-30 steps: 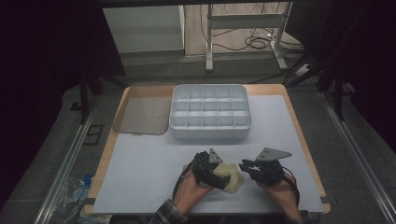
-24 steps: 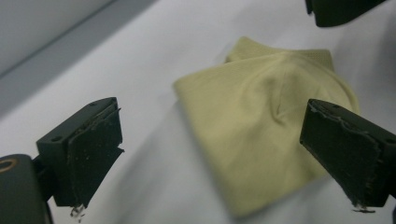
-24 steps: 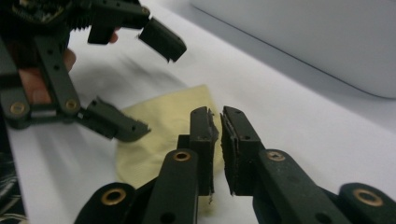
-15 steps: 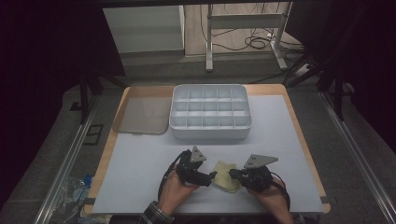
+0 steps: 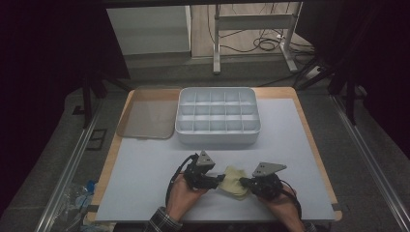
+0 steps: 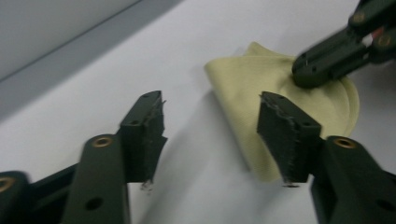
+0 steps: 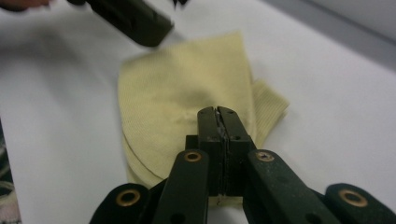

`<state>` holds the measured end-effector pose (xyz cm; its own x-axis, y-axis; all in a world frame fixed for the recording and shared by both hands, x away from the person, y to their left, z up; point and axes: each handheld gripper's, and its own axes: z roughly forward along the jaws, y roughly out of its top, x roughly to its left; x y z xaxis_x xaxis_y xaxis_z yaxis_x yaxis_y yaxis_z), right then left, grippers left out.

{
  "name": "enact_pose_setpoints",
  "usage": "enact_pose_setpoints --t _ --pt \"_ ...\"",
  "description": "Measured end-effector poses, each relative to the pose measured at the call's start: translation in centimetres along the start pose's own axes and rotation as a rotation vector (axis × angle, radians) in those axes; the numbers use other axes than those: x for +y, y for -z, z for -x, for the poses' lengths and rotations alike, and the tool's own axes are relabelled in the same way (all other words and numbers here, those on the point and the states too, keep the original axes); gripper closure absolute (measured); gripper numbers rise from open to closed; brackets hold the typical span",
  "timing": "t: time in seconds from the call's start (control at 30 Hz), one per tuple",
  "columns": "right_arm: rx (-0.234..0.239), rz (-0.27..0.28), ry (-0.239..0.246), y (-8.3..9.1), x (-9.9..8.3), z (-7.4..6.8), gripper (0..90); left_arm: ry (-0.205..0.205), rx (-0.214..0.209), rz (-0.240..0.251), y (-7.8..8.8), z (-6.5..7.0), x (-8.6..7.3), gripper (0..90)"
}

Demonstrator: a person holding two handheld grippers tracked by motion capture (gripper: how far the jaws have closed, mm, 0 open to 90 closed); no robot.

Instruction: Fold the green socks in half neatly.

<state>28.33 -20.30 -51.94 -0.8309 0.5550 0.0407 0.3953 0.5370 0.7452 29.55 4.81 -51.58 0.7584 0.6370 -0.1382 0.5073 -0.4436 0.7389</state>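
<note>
Folding looks to be the work in hand, and it seems well along. The yellow cloth (image 5: 234, 180) lies on the white table mat (image 5: 290, 145) near the person's edge, between the two grippers, already doubled into a small, layered bundle (stacked curved edges show at its near side in the right gripper view (image 7: 140, 163)).

The right gripper (image 7: 218, 116) has its jaws pressed together and rests on top of the cloth; whether a pinch of fabric sits between them or they merely press down, I cannot tell. The left gripper (image 6: 210, 135) stands wide open, one jaw over bare mat and the other over the cloth's edge, gripping nothing.

The grey compartment tray (image 5: 217, 116) stands farther back, well apart from the cloth, every cell that shows looks empty, and its translucent lid (image 5: 147, 118) lies flat beside it.

My reading: the folds are largely made, and what remains is perhaps a last fold or tidy, then carrying the cloth to wherever it belongs, possibly the tray.
</note>
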Motion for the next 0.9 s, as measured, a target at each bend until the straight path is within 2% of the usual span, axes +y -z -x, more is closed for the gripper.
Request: enact_pose_setpoints --t 0.2,0.37,0.4,0.63,0.77,0.83,0.9 --pt "-0.024 0.045 0.005 0.4 1.5 0.4 86.2 0.03 -0.031 -0.021 -0.9 -0.4 -0.5 51.6" --pt "-0.02 0.052 0.017 -0.6 2.4 0.4 85.9 0.035 -0.05 -0.053 -1.9 -0.4 -0.8 57.8" --pt "-0.018 0.048 0.02 -0.9 2.5 0.4 85.9 0.045 -0.054 -0.038 -2.0 -0.4 -0.9 58.4" --pt "-0.049 0.0 0.018 -2.6 1.9 0.8 88.1 0.069 -0.063 -0.055 -2.1 0.0 -0.8 69.6" --pt "-0.052 0.01 0.011 -2.8 1.4 0.9 89.5 0.098 -0.085 -0.059 -2.2 0.2 -0.6 76.4" --pt "-0.059 0.011 0.022 -2.8 1.4 0.8 89.5 0.086 -0.091 -0.062 -2.1 0.2 -0.6 80.1" --pt "-0.057 0.007 0.021 -2.7 1.5 0.8 89.4 0.094 -0.091 -0.052 -2.1 0.2 -0.5 84.4"
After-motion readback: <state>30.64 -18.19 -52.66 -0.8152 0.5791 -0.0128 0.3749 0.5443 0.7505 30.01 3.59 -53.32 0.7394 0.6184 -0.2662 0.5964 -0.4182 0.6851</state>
